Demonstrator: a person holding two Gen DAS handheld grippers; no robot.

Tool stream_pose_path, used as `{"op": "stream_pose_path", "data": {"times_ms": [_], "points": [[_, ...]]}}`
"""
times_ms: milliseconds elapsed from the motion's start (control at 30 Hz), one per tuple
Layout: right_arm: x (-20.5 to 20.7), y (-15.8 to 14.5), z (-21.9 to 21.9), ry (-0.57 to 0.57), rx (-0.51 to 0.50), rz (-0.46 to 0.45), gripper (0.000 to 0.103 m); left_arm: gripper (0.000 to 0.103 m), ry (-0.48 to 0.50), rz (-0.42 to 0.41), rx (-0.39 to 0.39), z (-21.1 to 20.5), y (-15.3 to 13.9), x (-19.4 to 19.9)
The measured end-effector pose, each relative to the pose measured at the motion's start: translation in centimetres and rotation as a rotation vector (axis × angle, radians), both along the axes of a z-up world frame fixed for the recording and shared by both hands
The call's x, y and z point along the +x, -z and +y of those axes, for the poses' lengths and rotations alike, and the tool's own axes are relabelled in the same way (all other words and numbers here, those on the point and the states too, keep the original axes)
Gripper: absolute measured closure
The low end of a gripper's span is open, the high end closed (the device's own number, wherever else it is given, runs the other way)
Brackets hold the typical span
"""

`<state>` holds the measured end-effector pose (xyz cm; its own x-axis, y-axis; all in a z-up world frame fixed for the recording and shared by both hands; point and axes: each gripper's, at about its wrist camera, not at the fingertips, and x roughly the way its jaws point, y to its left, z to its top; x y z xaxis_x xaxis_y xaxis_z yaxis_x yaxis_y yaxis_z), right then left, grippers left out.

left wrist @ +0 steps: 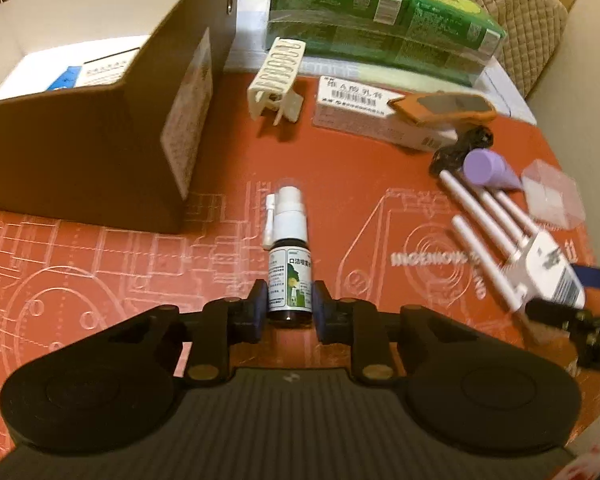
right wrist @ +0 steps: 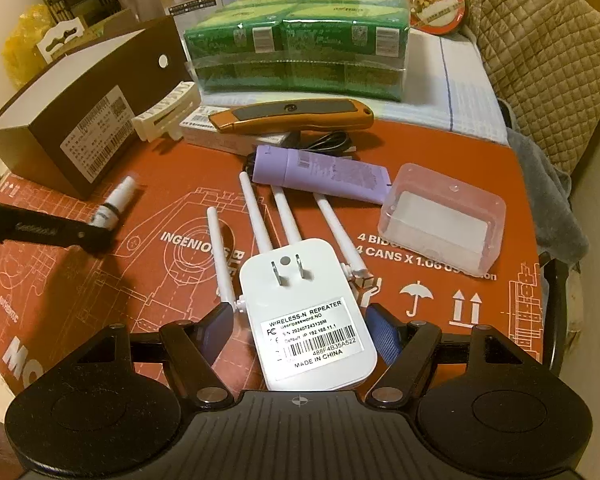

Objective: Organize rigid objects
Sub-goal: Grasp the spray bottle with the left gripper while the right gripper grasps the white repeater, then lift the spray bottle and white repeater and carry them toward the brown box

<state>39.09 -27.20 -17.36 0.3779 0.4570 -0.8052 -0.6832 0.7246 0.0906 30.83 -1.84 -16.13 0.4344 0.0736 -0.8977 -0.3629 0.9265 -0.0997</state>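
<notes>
While the left gripper (left wrist: 289,307) pinches the spray bottle (left wrist: 289,276) at its base, nozzle pointing toward the mat's (left wrist: 340,184) far edge, the right gripper (right wrist: 300,330) straddles the repeater (right wrist: 306,320), open, antennas aimed away.

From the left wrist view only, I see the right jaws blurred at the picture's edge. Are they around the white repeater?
Observer: Yes. The right gripper straddles the repeater, with one jaw on each side of its body. I cannot tell whether they press on it.
Operator: Which face of it is up?
Observer: The plug prongs and the barcode label face up.
Operator: Does the clear box touch its body?
Observer: No. The clear box lies apart from the body, farther away and to the right.
</notes>
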Motion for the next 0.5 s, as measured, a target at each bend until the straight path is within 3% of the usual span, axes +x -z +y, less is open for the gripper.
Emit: {"op": "stream_pose_path", "data": {"times_ms": [200, 233, 267, 300, 433, 500], "points": [[-0.1, 0.5, 0.4, -0.007, 0.004, -0.001, 0.033, 0.084, 0.000, 0.023, 0.008, 0.4, -0.2, -2.5], [-0.2, 0.5, 0.5, -0.011, 0.006, -0.003, 0.034, 0.084, -0.002, 0.026, 0.005, 0.5, -0.2, -2.9], [-0.3, 0.6, 0.6, -0.019, 0.005, -0.008, 0.046, 0.084, -0.001, 0.030, 0.002, 0.5, -0.3, -3.2], [-0.5, 0.6, 0.8, -0.037, -0.003, -0.016, 0.047, 0.084, 0.002, 0.031, -0.001, 0.6, -0.3, -3.4], [-1.7, 0.6, 1.3, -0.120, -0.010, -0.022, 0.049, 0.083, 0.009, 0.027, 0.002, 0.6, -0.3, -3.6], [-1.9, 0.6, 1.4, -0.126, -0.012, -0.021, 0.049, 0.077, 0.009, 0.026, 0.007, 0.6, -0.3, -3.5]]}}
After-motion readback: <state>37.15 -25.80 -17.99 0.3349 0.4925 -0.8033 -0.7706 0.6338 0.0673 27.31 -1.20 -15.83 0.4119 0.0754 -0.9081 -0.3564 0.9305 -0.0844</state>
